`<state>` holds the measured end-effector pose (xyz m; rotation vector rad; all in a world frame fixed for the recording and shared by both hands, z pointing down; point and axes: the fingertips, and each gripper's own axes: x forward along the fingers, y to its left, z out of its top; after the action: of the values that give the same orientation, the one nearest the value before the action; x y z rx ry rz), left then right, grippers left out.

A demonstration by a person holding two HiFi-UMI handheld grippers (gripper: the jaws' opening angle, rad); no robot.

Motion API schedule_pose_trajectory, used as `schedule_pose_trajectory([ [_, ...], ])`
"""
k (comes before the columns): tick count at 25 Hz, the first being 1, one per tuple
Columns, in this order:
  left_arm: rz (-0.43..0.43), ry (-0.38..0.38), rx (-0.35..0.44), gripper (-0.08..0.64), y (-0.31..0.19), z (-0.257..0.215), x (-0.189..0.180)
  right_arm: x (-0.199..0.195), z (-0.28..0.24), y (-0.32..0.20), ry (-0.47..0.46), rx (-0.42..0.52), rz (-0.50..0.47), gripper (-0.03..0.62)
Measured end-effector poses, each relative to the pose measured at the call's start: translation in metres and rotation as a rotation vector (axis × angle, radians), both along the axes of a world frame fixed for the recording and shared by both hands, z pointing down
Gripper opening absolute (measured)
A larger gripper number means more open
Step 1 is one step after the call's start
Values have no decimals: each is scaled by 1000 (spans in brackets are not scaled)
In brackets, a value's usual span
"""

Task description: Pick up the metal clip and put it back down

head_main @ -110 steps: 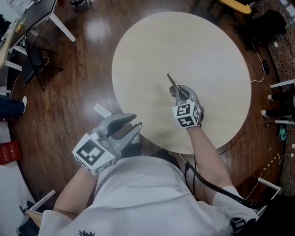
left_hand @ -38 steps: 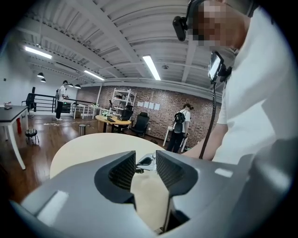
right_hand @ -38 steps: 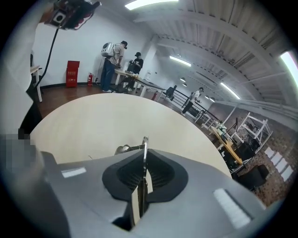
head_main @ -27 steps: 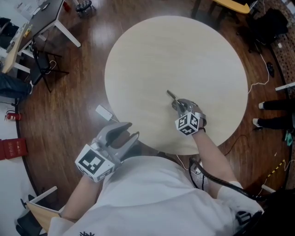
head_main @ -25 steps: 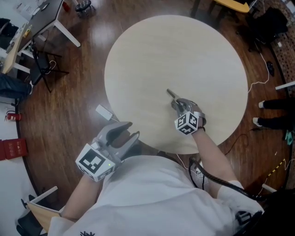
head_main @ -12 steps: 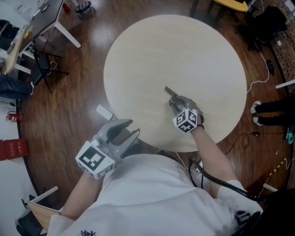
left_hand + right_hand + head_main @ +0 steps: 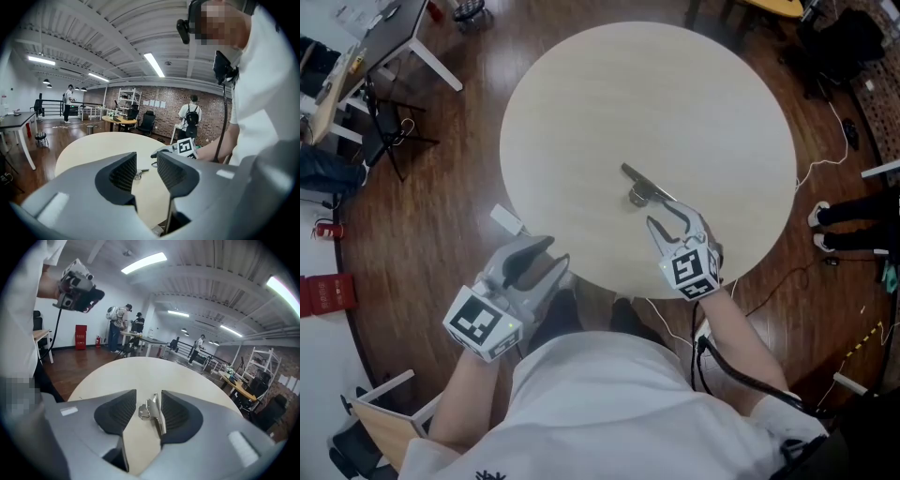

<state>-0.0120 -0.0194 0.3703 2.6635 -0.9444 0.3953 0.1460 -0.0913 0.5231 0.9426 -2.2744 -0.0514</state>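
Head view: the metal clip lies flat on the bare top of the round table, just to the 5 o'clock side of the centre, with its long handle running from 10 o'clock to 4 o'clock. Lying free on the wood, it suggests that the put-down half of the task is being completed here. The right gripper sits low over the table at 5 o'clock of the clip, aligned with the handle, as suits a release along the line of the grasp. Its jaws are opening and stand wide. In the right gripper view the clip's near end shows between the 2 ribbed pads, close beside 1 of them, yet neither pad presses on it, so nothing is held. The left gripper hangs off the table by the 7 o'clock rim, probably parked because 1 gripper suffices. Its jaws stand moderately apart with nothing between them
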Motion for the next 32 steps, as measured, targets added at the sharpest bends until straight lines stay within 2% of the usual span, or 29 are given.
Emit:
schedule_pose_trajectory([
  [3, 3, 3, 6, 133, 9, 0, -2, 6, -28, 25, -43, 19, 17, 169],
  [8, 73, 28, 21, 133, 39, -1, -5, 10, -68, 77, -114, 51, 91, 164],
  [12, 122, 72, 66, 133, 74, -7, -9, 15, -97, 130, -163, 99, 156, 160],
  [17, 169, 121, 90, 133, 128, -12, -41, -3, -135, 212, -223, 100, 251, 158],
  [21, 215, 148, 77, 133, 168, -10, -58, -22, -166, 266, -242, 120, 282, 155],
  [28, 242, 163, 94, 133, 212, -17, -52, -12, -191, 325, -257, 160, 327, 137],
  [32, 260, 153, 104, 133, 233, -17, -34, 3, -193, 350, -271, 187, 335, 132],
])
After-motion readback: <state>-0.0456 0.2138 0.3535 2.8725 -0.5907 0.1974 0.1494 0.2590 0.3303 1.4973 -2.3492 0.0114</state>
